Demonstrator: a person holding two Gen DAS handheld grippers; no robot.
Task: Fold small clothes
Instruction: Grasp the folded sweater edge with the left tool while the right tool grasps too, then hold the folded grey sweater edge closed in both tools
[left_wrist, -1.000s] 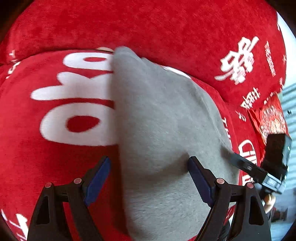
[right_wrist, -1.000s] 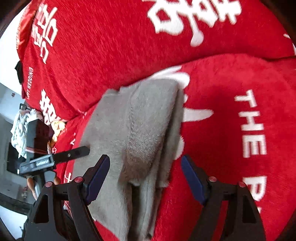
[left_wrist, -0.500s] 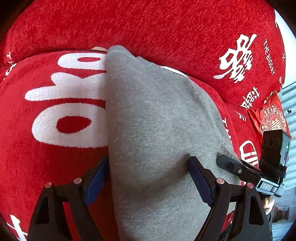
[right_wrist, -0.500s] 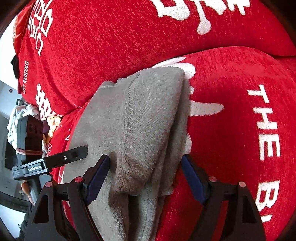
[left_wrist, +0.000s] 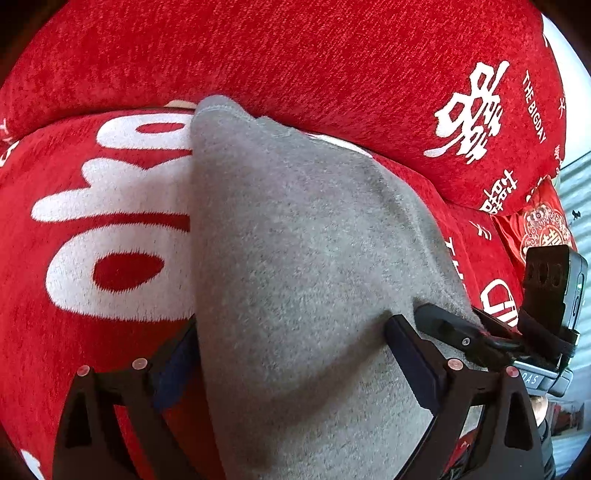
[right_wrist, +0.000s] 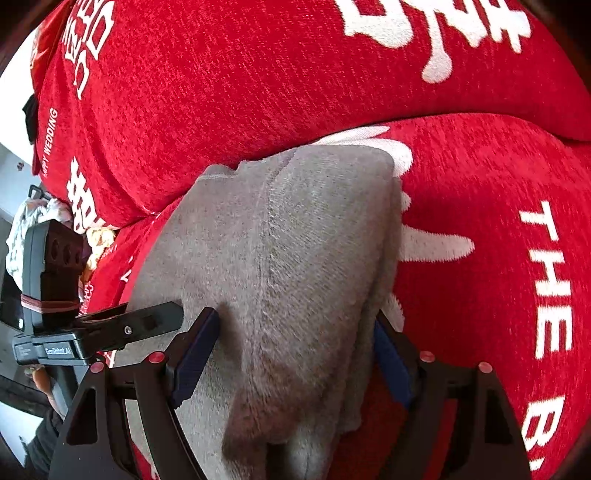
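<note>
Grey fleece, one folded garment (left_wrist: 295, 258), lies on a red sofa seat (left_wrist: 74, 350) printed with white letters, its far end against the red back cushion (left_wrist: 295, 55). Both grippers stand over its near end, side by side and close together. The left gripper (left_wrist: 291, 350) is spread wide, its jaws having just been opening; the garment lies between them, one blue pad at its left edge, the other resting on the cloth. The right gripper (right_wrist: 295, 343) is also wide, straddling the folded layers without pinching them. Each gripper blocks the nearest part of the garment from its own camera. At the sofa's end beyond the left gripper lie a pale cloth bundle (right_wrist: 26, 221), and at the other end a red packet (left_wrist: 543, 225).
</note>
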